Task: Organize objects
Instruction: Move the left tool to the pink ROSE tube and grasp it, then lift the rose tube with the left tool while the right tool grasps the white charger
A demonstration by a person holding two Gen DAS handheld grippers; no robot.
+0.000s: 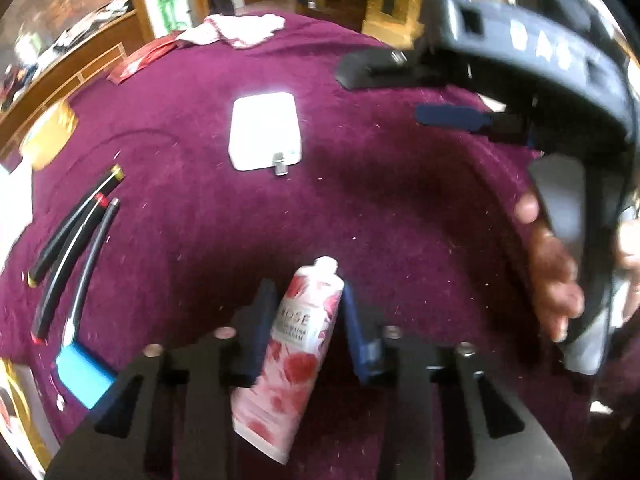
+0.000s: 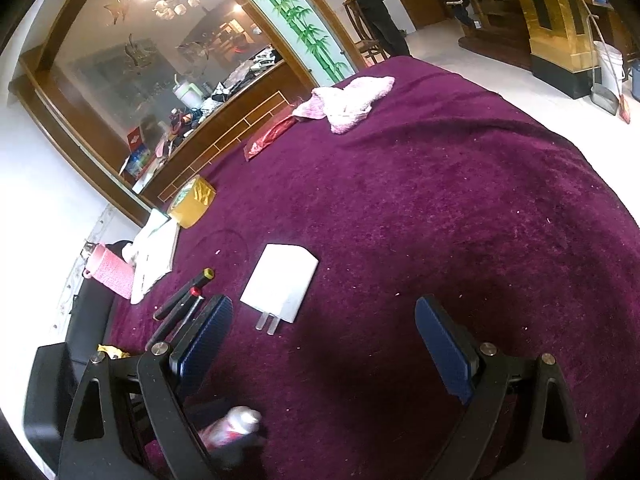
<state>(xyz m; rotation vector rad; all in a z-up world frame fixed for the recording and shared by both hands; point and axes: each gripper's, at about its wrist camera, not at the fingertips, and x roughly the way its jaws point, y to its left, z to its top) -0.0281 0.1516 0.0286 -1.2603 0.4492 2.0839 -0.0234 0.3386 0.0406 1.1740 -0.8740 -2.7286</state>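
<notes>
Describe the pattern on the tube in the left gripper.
White tube printed with pink and red roses, clearest in the left wrist view.

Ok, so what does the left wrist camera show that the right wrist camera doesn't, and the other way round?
Only the left wrist view shows the left gripper closed on the rose hand cream tube, its label readable, plus a blue block at the left edge and a hand on the right gripper's handle.

Only the right wrist view shows the right gripper from behind, open and empty, a pink textured bottle, and a person standing in the background.

Both show the white charger, the dark pens, the tape roll, the pink cloth and the purple tablecloth.
</notes>
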